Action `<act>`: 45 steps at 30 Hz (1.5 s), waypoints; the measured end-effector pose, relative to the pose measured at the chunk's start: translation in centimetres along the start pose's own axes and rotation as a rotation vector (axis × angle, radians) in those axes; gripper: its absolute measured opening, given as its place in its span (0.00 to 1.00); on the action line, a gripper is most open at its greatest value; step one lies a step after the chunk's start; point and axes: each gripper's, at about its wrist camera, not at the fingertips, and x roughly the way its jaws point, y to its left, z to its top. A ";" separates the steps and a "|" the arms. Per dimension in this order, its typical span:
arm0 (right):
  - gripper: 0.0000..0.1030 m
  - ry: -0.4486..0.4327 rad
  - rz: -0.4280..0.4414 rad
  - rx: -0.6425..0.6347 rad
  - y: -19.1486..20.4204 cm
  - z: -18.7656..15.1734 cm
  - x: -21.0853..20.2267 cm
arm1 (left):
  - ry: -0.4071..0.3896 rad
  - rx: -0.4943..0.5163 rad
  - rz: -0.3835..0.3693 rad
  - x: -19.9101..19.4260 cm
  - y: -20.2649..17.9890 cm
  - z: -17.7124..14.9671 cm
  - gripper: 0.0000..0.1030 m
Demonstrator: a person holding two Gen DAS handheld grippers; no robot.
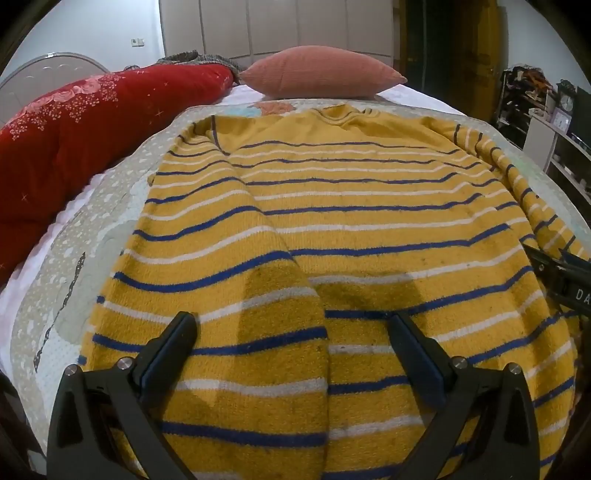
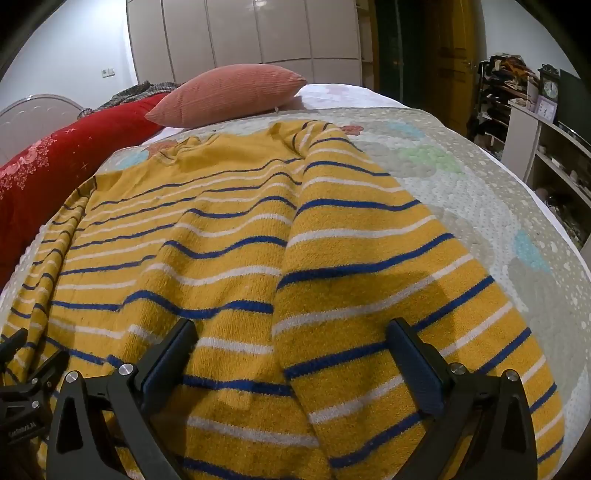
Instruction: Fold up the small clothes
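- Left gripper: fingers spread wide, nothing between them; they hover low over the near hem of the striped sweater, above the folded-in left sleeve.
- Right gripper: fingers also wide apart and empty, over the sweater where the right sleeve lies folded inward across the body.
- Left view only: right gripper's black frame shows at the right edge, over the right sleeve.
- Right view only: left gripper's frame shows at the lower left edge.
- Sweater: yellow knit with blue and white stripes, spread flat on a pale quilted blanket, collar at the far end.
- Blanket lies on a bed with a white sheet.
- Beyond the collar: pink pillow; left of it, a red floral quilt along the bed's side.
- Far: white wardrobe doors, a wooden door, open shelves with a clock on the right.
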 end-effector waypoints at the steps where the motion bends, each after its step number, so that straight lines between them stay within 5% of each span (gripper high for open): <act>1: 1.00 -0.002 0.001 0.000 -0.1 -0.1 0.0 | -0.003 -0.001 -0.001 -0.1 0.0 -0.1 1.00; 23: 1.00 -0.010 0.024 0.012 -0.3 -0.2 0.0 | -0.008 0.002 -0.003 -0.1 0.3 0.3 1.00; 30: 1.00 0.141 0.054 -0.033 -0.5 1.0 0.0 | -0.017 -0.003 -0.001 -0.4 0.5 0.4 1.00; 33: 1.00 0.142 0.060 -0.046 -1.0 0.9 -0.1 | -0.009 0.003 0.000 -0.4 0.5 0.3 1.00; 37: 1.00 0.195 0.059 0.029 -1.5 1.3 -0.4 | 0.023 0.025 -0.015 -1.0 0.6 0.5 1.00; 45: 1.00 0.120 -0.022 0.027 -0.4 0.0 -0.8 | -0.045 0.003 -0.117 -5.7 2.0 0.4 1.00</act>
